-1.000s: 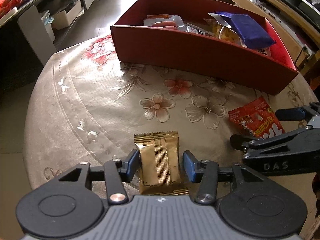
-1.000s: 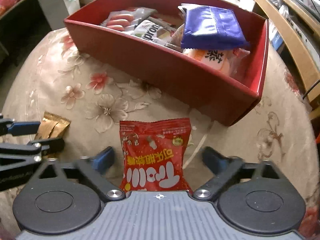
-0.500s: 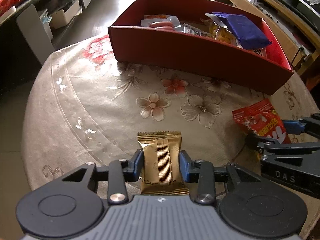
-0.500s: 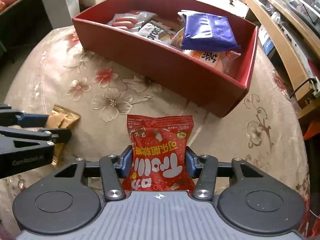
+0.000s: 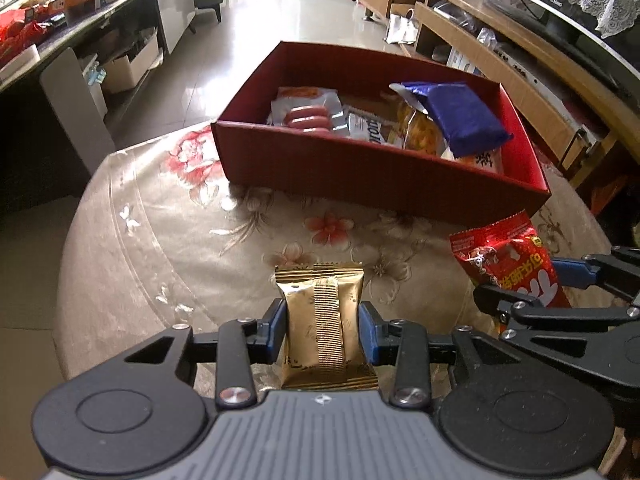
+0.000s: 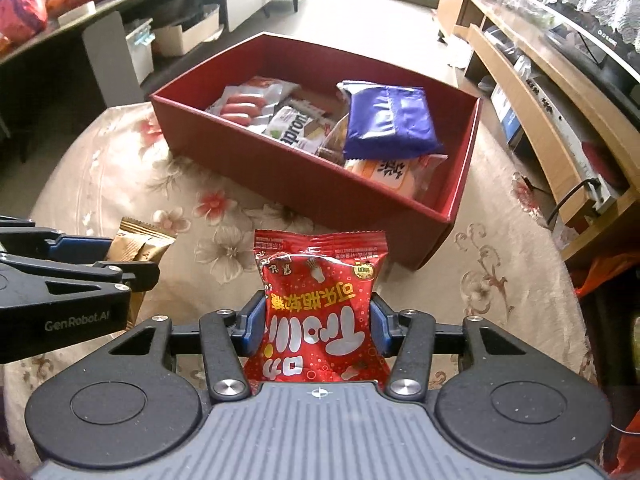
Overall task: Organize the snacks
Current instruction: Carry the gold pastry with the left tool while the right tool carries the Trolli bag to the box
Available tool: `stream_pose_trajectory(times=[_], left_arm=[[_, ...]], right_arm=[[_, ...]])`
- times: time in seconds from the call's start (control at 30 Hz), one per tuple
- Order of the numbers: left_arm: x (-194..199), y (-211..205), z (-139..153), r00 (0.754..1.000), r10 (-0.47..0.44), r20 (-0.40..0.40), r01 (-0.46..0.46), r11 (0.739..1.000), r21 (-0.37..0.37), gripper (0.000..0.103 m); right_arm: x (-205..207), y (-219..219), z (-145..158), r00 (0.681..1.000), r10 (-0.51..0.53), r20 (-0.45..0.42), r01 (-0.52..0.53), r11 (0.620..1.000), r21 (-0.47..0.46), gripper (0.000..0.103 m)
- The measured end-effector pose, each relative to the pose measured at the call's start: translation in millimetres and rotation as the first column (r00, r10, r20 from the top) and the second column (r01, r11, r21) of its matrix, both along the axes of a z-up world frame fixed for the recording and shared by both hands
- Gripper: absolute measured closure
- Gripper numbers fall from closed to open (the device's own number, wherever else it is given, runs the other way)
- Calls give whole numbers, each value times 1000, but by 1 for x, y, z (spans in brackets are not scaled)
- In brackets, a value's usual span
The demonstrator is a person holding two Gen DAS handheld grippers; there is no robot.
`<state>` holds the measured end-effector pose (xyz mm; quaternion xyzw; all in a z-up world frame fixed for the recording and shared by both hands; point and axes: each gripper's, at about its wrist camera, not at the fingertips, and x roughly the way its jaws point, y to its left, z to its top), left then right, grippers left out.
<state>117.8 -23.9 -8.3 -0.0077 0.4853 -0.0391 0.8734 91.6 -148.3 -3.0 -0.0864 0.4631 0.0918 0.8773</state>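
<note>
While both grippers clamp — gold packet (image 5: 323,322), red packet (image 6: 320,316).

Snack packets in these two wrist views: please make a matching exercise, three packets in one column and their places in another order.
1. shiny gold foil packet
2. red printed candy bag
3. dark blue wrapped pack

a. inside the red cardboard box
b. between the left gripper fingers
c. between the right gripper fingers

Pairs: 1-b, 2-c, 3-a
</note>
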Motion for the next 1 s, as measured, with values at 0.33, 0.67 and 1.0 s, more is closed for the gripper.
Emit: stream_pose_trajectory(times=[0.33, 0.67, 1.0], left_arm=[[0, -6, 13, 999, -5, 51, 4, 1000, 12, 63], [7, -12, 28, 995, -3, 98, 3, 1000, 3, 63], [17, -16, 40, 991, -4, 133, 4, 1000, -3, 63]], right_arm=[[-5, 1, 11, 999, -8, 41, 8, 1000, -1, 44], [-3, -3, 25, 995, -28, 94, 26, 999, 23, 44], [4, -5, 37, 990, -42, 133, 36, 998, 42, 44]])
